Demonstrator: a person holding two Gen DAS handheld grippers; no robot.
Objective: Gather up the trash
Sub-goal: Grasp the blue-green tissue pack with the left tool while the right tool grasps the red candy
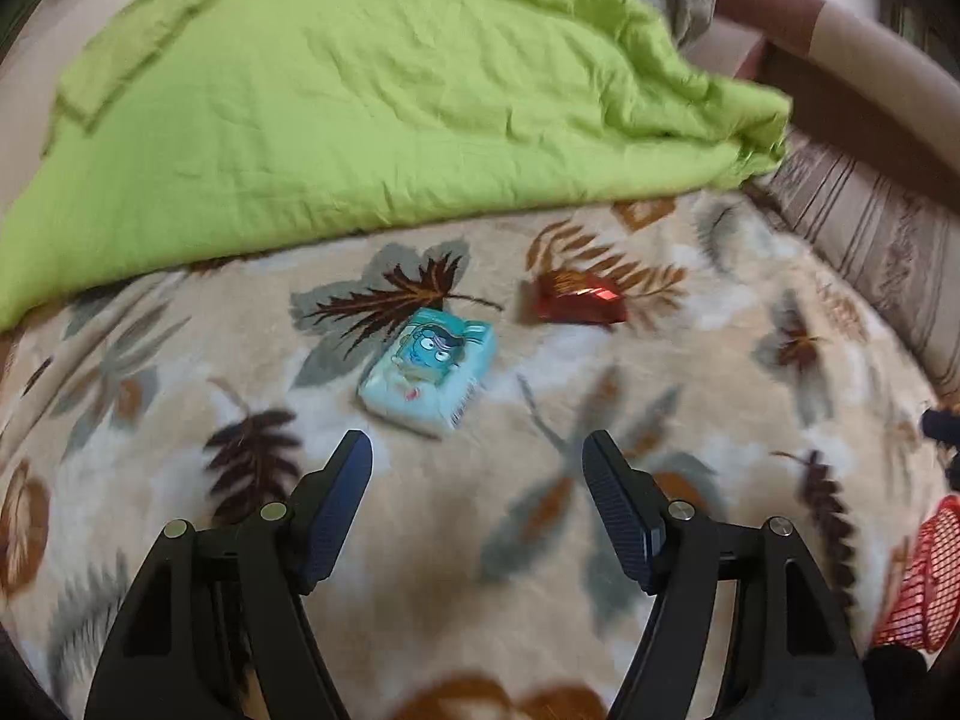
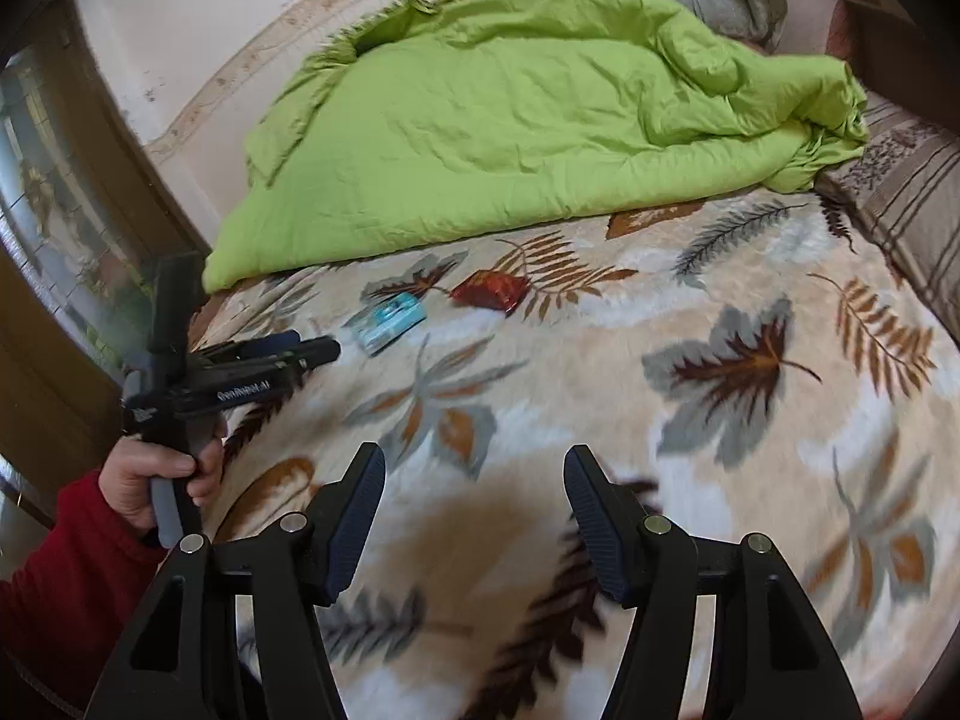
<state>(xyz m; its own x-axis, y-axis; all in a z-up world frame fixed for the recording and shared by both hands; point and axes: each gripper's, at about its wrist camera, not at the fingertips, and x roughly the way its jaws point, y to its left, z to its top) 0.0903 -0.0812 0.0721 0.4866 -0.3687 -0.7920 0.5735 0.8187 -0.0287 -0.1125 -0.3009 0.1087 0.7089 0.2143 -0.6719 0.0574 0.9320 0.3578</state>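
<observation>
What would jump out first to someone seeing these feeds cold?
The bright green duvet heaped across the far half of the bed. In front of it, on the leaf-patterned blanket, lie a light blue cartoon packet and, to its right, a shiny red wrapper. The left gripper hangs open just short of the packet.

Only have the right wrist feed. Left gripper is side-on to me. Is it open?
Observer: Yes. In its own view the left gripper has its jaws wide apart, with nothing between them.
Operator: Is it lined up on the blue pack?
Observer: Not quite. The blue pack lies just ahead of the fingertips, nearer the left finger, untouched.
Operator: Any bin? I see none.
Observer: A red mesh basket shows at the left view's right edge, partly cut off.
</observation>
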